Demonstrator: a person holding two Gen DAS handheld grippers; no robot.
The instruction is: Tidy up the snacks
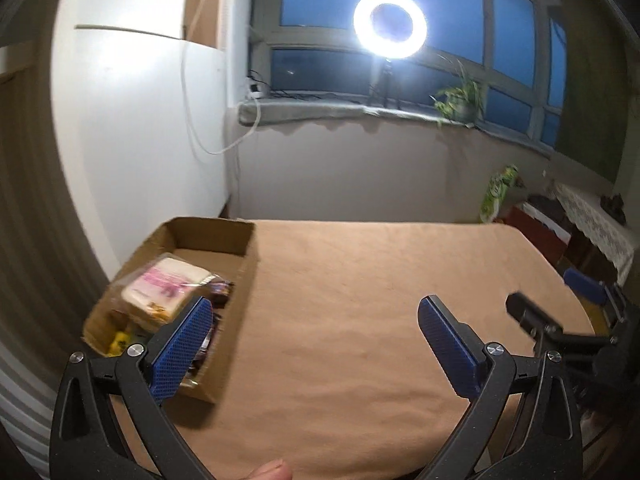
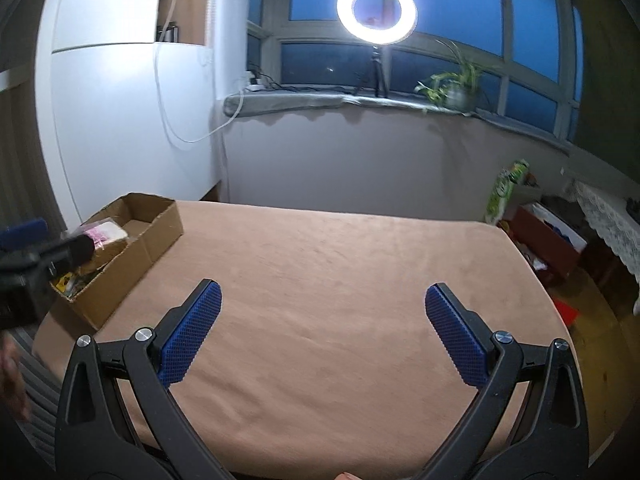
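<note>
Both my jaws stand wide apart with nothing between them. My left gripper hangs above the left part of the table, which is covered with a tan cloth. Its left pad is in front of the near end of the cardboard box; I cannot tell if it touches the box. My right gripper is over the bare middle of the cloth, well apart from the box.

That box lies along the left edge of the table. Inside it are the snacks: a clear pack with a pale pastry and a pink label lies on top, a dark wrapper is just beside it, and something yellow shows at the near end.

Behind the table, a ring light shines on the windowsill, with a potted plant to its right. At the lower edge, part of my finger is seen.
</note>
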